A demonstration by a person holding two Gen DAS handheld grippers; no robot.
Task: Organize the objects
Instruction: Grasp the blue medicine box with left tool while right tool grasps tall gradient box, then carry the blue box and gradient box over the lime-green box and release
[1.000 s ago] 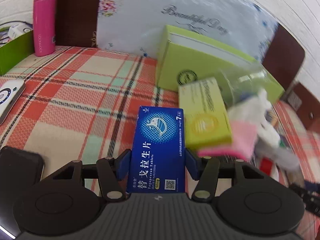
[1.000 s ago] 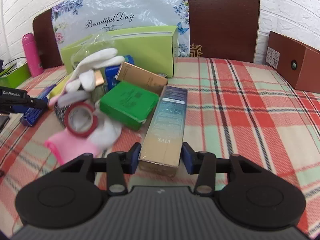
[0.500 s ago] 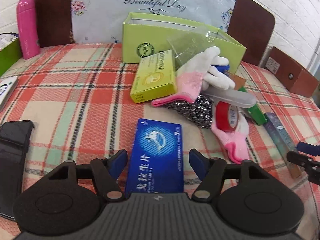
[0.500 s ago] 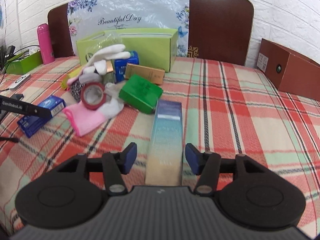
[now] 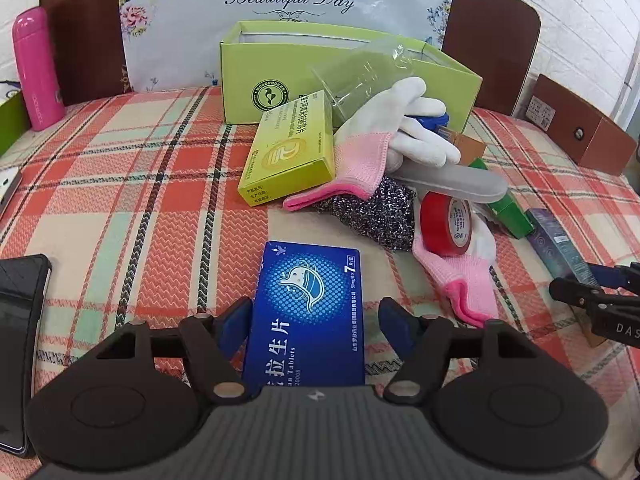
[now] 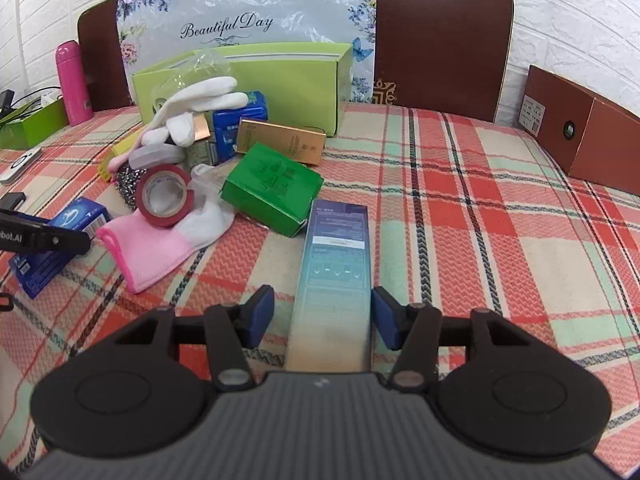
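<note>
Since your left tool (image 5: pixel 315 322) is opening around the light, stiff blue box (image 5: pixel 308 312), grab its long sides at 6 o'clock.

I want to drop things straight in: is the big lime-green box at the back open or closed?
Open. The lime-green box has no lid, and its white inner walls show at the top. What it holds cannot be seen.
</note>
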